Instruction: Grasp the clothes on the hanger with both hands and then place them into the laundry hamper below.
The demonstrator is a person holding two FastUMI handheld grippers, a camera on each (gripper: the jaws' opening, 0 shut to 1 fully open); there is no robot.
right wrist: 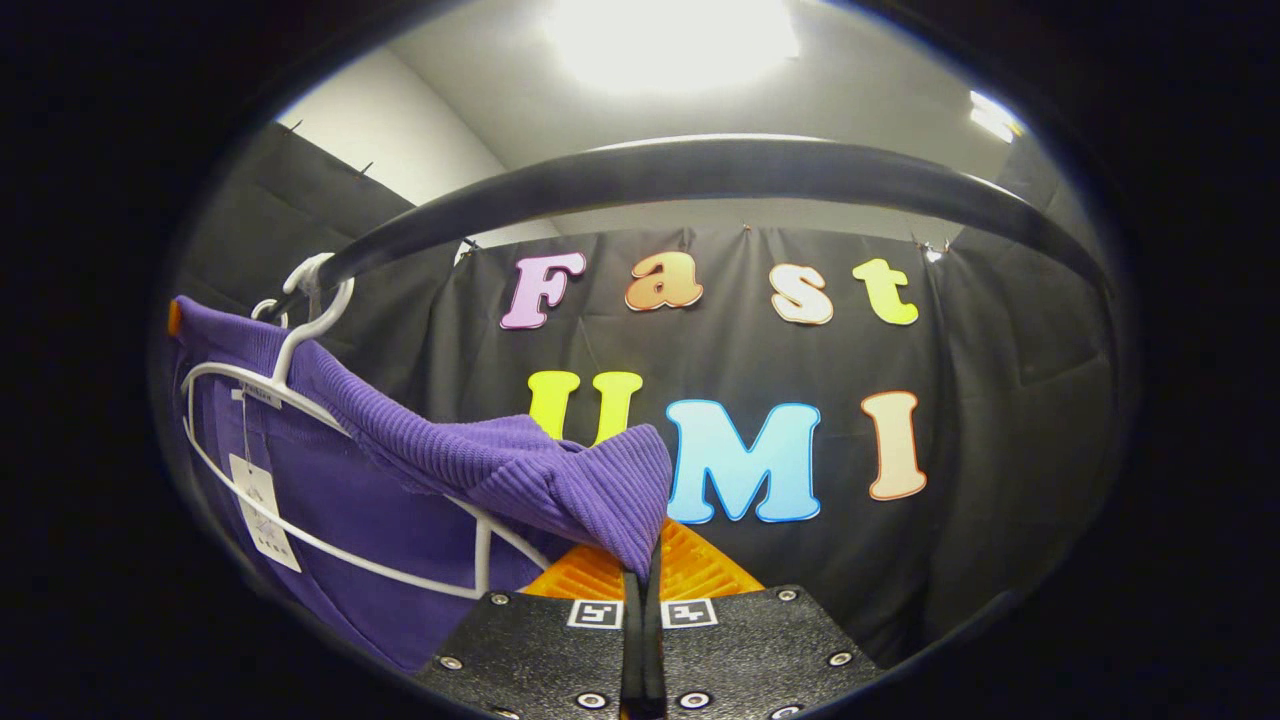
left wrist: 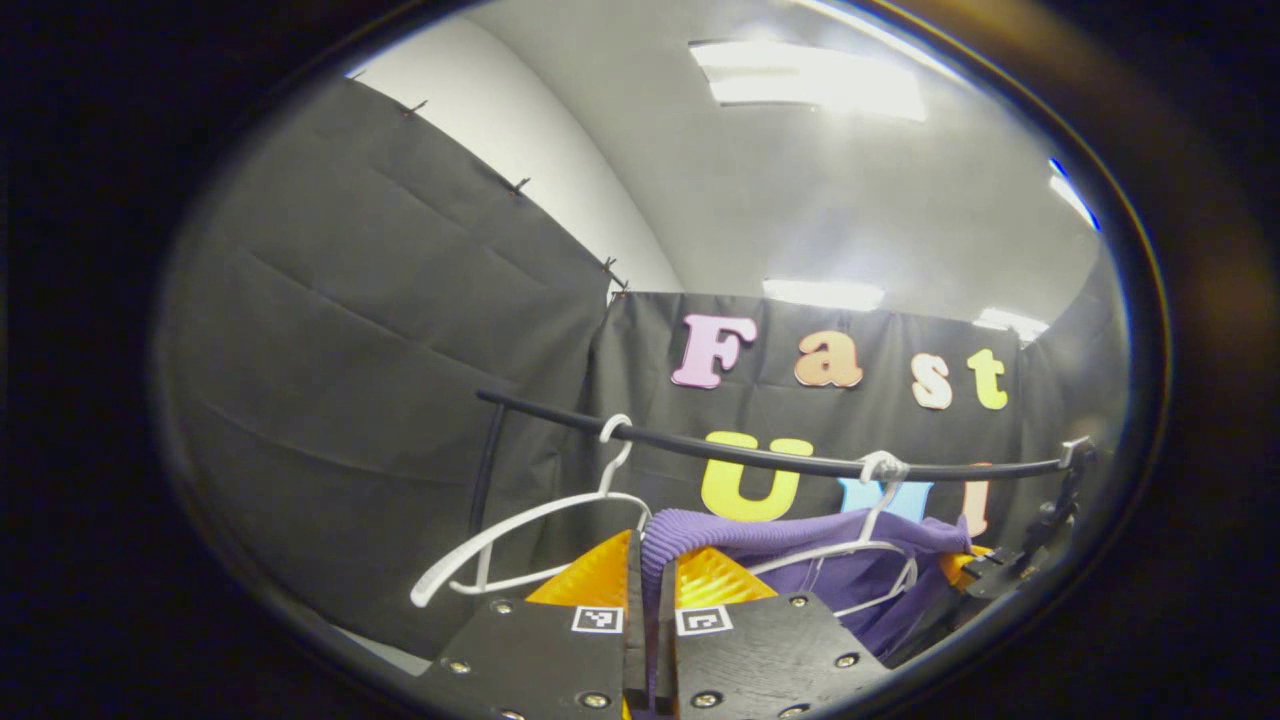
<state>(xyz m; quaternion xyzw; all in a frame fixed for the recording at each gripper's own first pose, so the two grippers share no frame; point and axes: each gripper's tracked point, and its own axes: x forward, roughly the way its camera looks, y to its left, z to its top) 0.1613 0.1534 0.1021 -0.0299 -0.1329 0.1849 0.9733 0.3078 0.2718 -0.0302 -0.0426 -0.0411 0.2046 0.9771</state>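
Purple garment (left wrist: 800, 560) pinched by left tongs (left wrist: 650, 575), right tongs (right wrist: 645, 565), both raised

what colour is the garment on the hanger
Purple, with a fine ribbed knit. The garment shows best in the right gripper view, draped over the white hanger.

Left gripper (left wrist: 652, 575) raised, orange fingers (left wrist: 595, 578) closed tight, purple cloth (left wrist: 690, 530) pinched between them. Right gripper (right wrist: 645, 570) likewise raised, fingers (right wrist: 700, 570) clamped together on the same cloth.
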